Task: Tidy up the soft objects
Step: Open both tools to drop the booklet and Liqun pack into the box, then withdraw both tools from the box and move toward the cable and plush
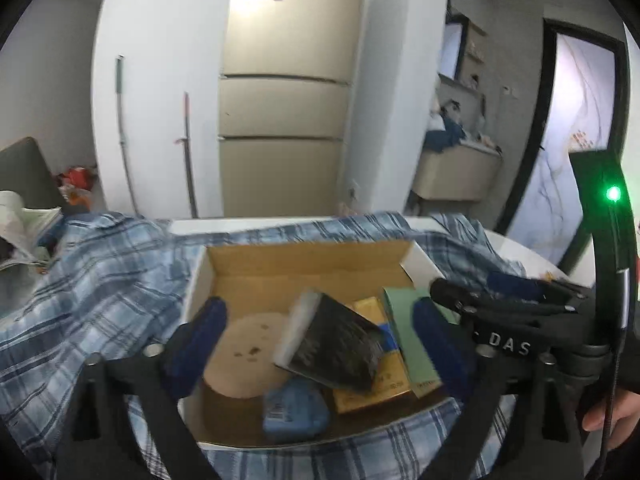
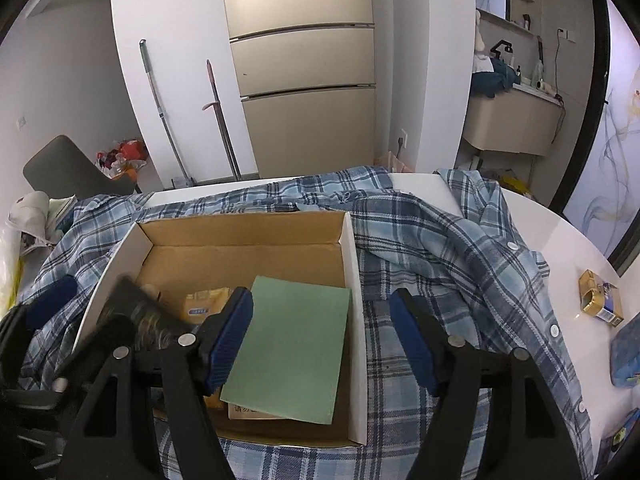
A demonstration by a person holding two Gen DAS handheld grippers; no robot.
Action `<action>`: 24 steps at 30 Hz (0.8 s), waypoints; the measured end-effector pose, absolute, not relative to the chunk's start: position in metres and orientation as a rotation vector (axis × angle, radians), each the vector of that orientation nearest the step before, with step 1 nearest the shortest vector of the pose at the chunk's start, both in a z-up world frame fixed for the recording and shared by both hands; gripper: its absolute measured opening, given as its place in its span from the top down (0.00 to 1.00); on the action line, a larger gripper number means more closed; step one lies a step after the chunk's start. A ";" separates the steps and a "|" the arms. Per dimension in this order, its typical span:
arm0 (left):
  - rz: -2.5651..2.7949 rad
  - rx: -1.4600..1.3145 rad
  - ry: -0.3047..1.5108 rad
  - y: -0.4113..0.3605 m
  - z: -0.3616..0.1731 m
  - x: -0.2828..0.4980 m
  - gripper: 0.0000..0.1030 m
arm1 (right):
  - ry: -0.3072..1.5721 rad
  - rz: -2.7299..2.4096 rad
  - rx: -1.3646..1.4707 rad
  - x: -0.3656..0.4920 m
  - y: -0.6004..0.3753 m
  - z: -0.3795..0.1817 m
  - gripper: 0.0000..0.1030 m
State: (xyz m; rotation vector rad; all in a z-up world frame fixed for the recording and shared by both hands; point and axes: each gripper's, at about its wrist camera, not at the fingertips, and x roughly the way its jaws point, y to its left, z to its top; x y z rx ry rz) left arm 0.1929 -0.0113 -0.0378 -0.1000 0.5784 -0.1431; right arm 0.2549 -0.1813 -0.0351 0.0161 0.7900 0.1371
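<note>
An open cardboard box (image 1: 224, 256) (image 2: 356, 264) sits on a blue plaid shirt (image 1: 80, 296) (image 2: 440, 240) spread over a white table. In the box lie a black pouch with a white edge (image 1: 340, 344), a blue tissue pack (image 1: 294, 410), a yellow box (image 1: 372, 396), a green box (image 1: 404, 320) (image 2: 292, 348) and a tan round pad (image 1: 248, 352). My left gripper (image 1: 316, 344) is open above the box, its jaws either side of the black pouch. My right gripper (image 2: 322, 340) is open over the box's right wall, beside the green box.
On the bare white table (image 2: 568, 248) right of the shirt lie a gold packet (image 2: 600, 298) and blue packs (image 2: 626, 356). A grey chair (image 2: 68, 172) and papers (image 1: 24, 224) stand at the left. A fridge (image 1: 284, 112), mops and a washbasin stand behind.
</note>
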 end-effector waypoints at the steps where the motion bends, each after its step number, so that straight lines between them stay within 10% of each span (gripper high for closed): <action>1: -0.142 -0.108 0.571 -0.009 -0.037 0.192 0.00 | 0.792 0.136 0.022 0.255 -0.183 -0.036 0.31; 24: -0.070 -0.123 0.379 0.007 0.034 0.140 0.00 | 0.631 0.158 0.046 0.221 -0.195 0.032 0.30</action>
